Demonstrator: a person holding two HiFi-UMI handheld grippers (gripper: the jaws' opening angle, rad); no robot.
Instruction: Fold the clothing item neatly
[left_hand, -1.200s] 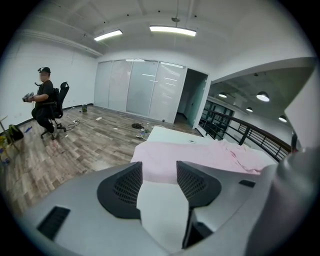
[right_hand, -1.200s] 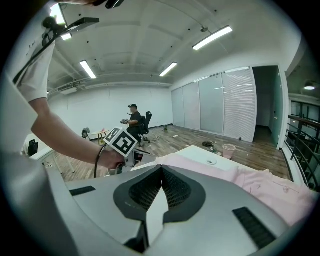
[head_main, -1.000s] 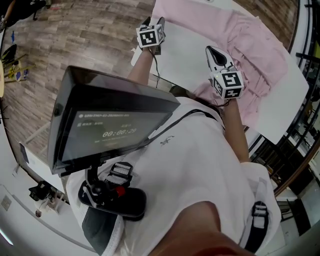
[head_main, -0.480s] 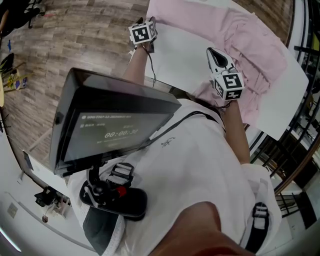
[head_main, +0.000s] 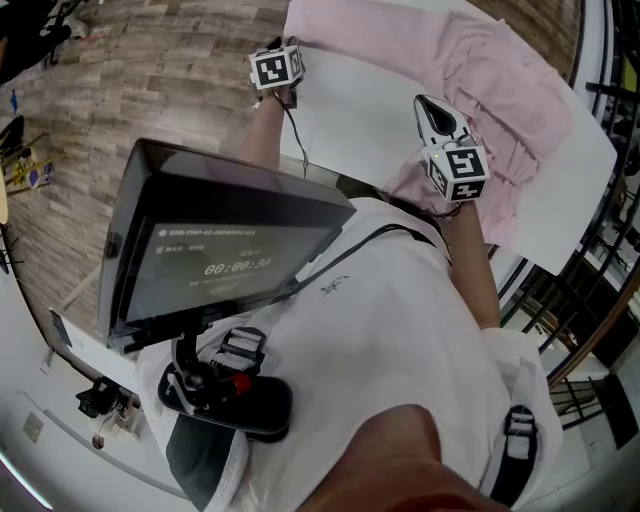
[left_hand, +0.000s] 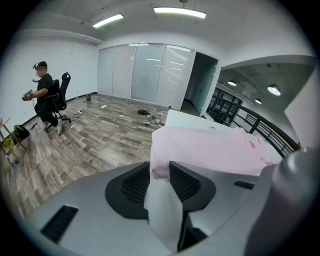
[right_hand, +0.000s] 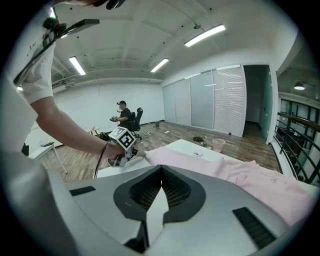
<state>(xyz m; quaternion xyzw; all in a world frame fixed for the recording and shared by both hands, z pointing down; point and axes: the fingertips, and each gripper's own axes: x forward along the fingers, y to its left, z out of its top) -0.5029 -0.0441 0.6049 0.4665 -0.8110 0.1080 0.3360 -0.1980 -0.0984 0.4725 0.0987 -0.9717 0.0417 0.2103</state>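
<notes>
A pink garment (head_main: 480, 70) lies spread across the white table (head_main: 350, 110), bunched at its right side. My left gripper (head_main: 288, 52) is at the garment's near left corner by the table's edge. In the left gripper view its jaws have just been closing and still stand partly apart, with the corner of the pink garment (left_hand: 210, 150) lying between the fingertips of the left gripper (left_hand: 160, 171). My right gripper (head_main: 422, 100) hangs over bare table beside the bunched cloth. In the right gripper view the right gripper (right_hand: 161, 167) is shut with nothing in it, and the left gripper (right_hand: 122, 145) shows at the far corner.
A dark screen (head_main: 220, 250) on the person's chest rig fills the lower head view. Wood floor (head_main: 150, 70) lies left of the table, and a black railing (head_main: 600, 250) runs along its right. A person (left_hand: 42, 95) sits far off by a chair.
My left gripper has shifted to the left, toward the garment's corner at the table's edge. The right gripper has stayed where it was.
</notes>
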